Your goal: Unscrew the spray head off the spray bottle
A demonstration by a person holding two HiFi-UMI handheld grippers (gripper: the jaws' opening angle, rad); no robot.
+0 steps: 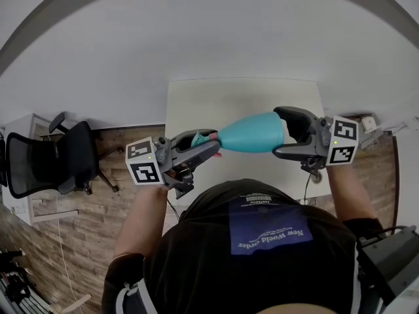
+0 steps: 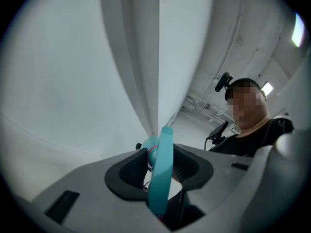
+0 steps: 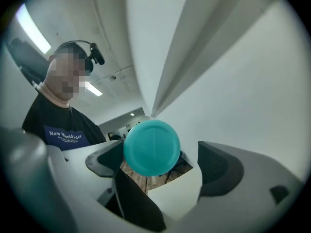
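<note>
- My left fingers (image 2: 129,174) are clamping the spray head (image 2: 160,174); my right fingers (image 3: 223,171) are standing apart round the base of the spray bottle (image 3: 151,147).
- It's hanging level above the table (image 1: 222,103), toward its near edge.
- I'm wanting a square right grip before twisting.

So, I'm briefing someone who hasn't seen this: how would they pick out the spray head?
Above the white table, a teal bottle is held level. The spray head sits at its narrow end, clamped in the left hand-held gripper. Unlike the smooth body, it has a trigger and a pink part.
</note>
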